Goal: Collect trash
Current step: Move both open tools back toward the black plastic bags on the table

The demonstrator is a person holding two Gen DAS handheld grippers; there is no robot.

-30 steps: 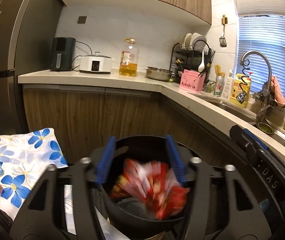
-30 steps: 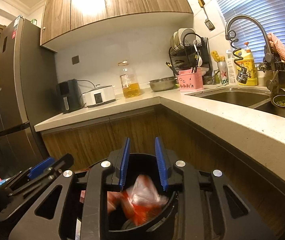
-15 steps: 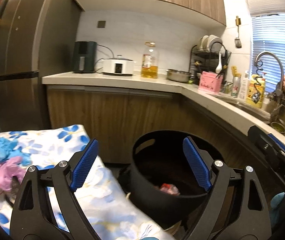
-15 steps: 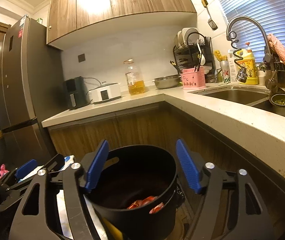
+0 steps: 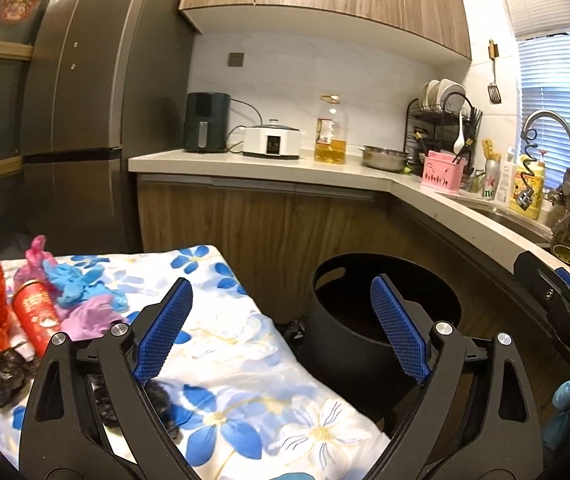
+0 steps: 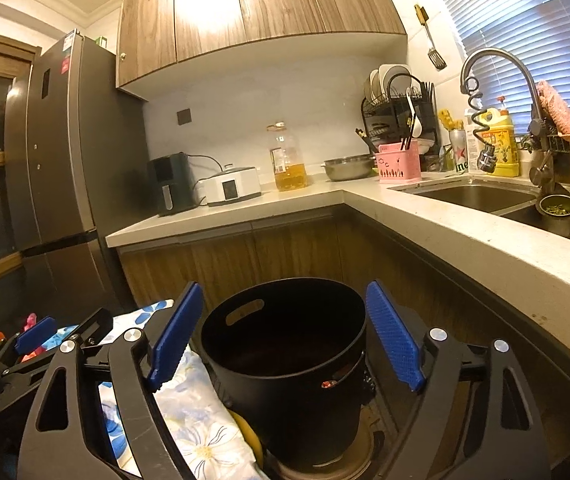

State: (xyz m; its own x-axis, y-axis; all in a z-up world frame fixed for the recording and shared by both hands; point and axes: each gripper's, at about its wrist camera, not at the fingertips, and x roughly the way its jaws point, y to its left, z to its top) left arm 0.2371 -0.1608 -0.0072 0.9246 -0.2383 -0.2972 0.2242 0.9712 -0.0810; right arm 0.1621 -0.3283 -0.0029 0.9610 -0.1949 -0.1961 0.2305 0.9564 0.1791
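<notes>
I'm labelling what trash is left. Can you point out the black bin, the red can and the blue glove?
black bin (image 6: pixel 285 380): right wrist view, front of its outer wall.
red can (image 5: pixel 39 316): left wrist view, middle of its printed side.
blue glove (image 5: pixel 75 284): left wrist view, its crumpled middle.

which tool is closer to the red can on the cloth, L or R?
Left. The left tool, opening and empty, hangs over the floral cloth just right of the red can; the right tool frames the black bin.

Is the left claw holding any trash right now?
No. In the left wrist view the left claw is opening with nothing between its blue pads, only the floral cloth beneath.
</notes>
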